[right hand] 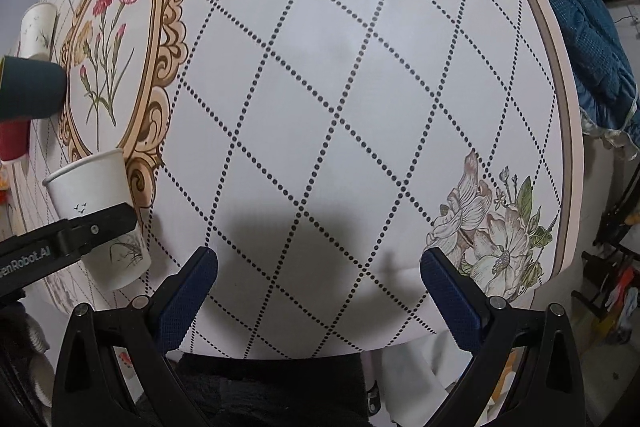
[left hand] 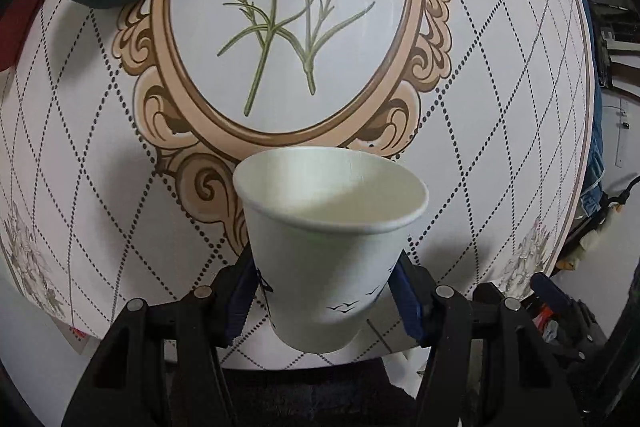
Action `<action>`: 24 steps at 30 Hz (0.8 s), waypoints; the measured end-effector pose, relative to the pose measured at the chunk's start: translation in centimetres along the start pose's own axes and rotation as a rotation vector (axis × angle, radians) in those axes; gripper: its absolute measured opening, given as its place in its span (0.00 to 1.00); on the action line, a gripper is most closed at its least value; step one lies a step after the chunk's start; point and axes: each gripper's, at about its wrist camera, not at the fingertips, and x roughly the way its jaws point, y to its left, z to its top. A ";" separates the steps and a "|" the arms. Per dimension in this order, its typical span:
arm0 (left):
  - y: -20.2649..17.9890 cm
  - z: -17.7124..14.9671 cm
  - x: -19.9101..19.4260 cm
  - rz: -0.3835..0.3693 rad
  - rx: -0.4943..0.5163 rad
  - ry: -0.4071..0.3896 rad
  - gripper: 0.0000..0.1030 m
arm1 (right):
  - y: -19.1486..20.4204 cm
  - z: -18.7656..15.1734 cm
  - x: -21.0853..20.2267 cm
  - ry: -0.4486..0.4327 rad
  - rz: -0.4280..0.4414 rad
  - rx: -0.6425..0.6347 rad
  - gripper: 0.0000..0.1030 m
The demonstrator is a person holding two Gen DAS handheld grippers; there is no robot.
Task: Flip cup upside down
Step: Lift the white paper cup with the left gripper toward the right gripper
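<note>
A white paper cup (left hand: 328, 251) with small black bird prints stands upright, mouth up and empty, between the blue pads of my left gripper (left hand: 326, 291). The pads press its lower wall on both sides. The cup also shows at the left of the right wrist view (right hand: 96, 203), with the left gripper's black finger (right hand: 92, 227) across it. My right gripper (right hand: 318, 267) is open and empty above the table's near edge, apart from the cup.
The round table (right hand: 360, 87) has a white cloth with dotted diamonds and a framed flower print (left hand: 288, 27). A dark green cup (right hand: 32, 91), a red cup (right hand: 14, 143) and another white cup (right hand: 38, 31) are at the far left. A blue cloth (right hand: 580, 47) hangs beyond the right edge.
</note>
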 end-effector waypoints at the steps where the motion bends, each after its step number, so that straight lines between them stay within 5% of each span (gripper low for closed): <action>1: -0.1 -0.1 0.3 0.005 0.002 0.000 0.57 | 0.0 -0.3 0.1 -0.001 -0.006 -0.002 1.00; 11: -0.8 -0.2 1.9 0.035 -0.005 0.004 0.59 | 0.5 -1.0 0.1 -0.007 -0.022 -0.004 1.00; 14: -1.6 -0.5 2.4 0.044 -0.003 -0.002 0.77 | 0.5 -0.6 -0.2 -0.006 -0.020 -0.010 1.00; 24: -3.2 -1.4 3.1 0.041 0.002 -0.019 0.81 | 0.2 -0.7 -1.0 -0.010 -0.017 -0.011 1.00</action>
